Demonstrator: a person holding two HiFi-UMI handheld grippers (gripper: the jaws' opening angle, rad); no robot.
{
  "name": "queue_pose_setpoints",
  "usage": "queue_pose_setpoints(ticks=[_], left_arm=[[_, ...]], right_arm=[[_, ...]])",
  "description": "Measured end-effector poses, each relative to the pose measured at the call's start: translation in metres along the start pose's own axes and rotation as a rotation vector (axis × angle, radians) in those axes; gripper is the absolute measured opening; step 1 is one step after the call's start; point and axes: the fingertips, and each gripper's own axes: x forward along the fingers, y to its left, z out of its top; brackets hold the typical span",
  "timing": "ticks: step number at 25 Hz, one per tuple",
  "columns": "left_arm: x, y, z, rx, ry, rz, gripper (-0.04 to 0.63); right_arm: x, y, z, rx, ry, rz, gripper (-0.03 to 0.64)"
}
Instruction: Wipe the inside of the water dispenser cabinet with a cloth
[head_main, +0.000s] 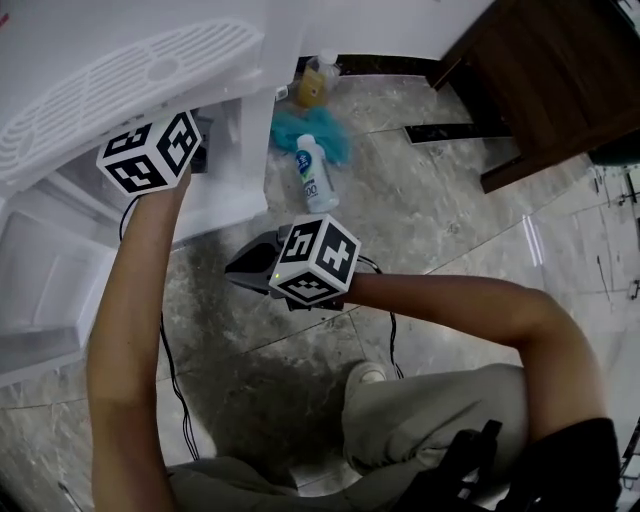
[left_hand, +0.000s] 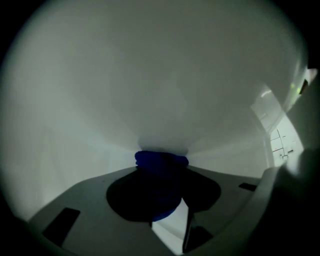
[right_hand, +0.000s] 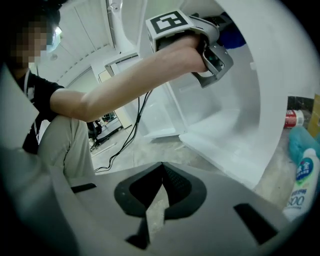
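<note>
Cloth (left_hand: 161, 162) is hidden in the head view, where the left gripper (head_main: 195, 148) reaches into the water dispenser cabinet (head_main: 120, 70) at far left. Left gripper view: jaws clamp the dark blue cloth against the white inner wall. Right gripper view: the right gripper (right_hand: 161, 186) has its jaws closed together, empty.

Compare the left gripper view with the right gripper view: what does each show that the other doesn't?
Left gripper view only: the left gripper clamped on the blue cloth, pressed against the white cabinet wall. Right gripper view only: the right gripper, shut and empty, the person's forearm, the white bottle on the floor. Both: the blue cloth and the white cabinet wall.
</note>
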Motion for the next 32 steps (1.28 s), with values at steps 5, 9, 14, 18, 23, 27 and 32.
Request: queue_pose_setpoints(ticks=[5, 9, 14, 18, 23, 27, 32], left_arm=[[0.008, 0.011, 0.001, 0.024, -0.020, 0.060, 0.158], [0.003, 0.002, 0.001, 0.035, -0.002, 0.081, 0.158], [-0.006, -0.010, -0.003, 0.012, 0.011, 0.122, 0.158], [0.005, -0.001, -0.001, 0.040, -0.003, 0.122, 0.147], [0.009, 0.008, 0.001, 0.046, -0.022, 0.159, 0.147], [0.002, -0.002, -0.002, 0.034, -0.003, 0.159, 0.147], [-0.011, -0.015, -0.006, 0.052, 0.019, 0.159, 0.147]], right_arm=[[-0.017, 0.001, -0.014, 0.012, -0.001, -0.009, -0.002], [-0.025, -0.003, -0.022, 0.025, 0.000, -0.021, -0.002], [-0.016, 0.005, -0.014, -0.003, -0.003, 0.009, -0.002], [-0.018, 0.008, -0.008, -0.063, -0.004, 0.009, -0.002], [-0.037, -0.004, -0.023, -0.026, -0.009, -0.034, -0.002], [-0.039, -0.014, -0.029, 0.002, -0.001, -0.052, -0.002], [-0.028, -0.008, -0.013, -0.040, -0.011, -0.026, -0.002]])
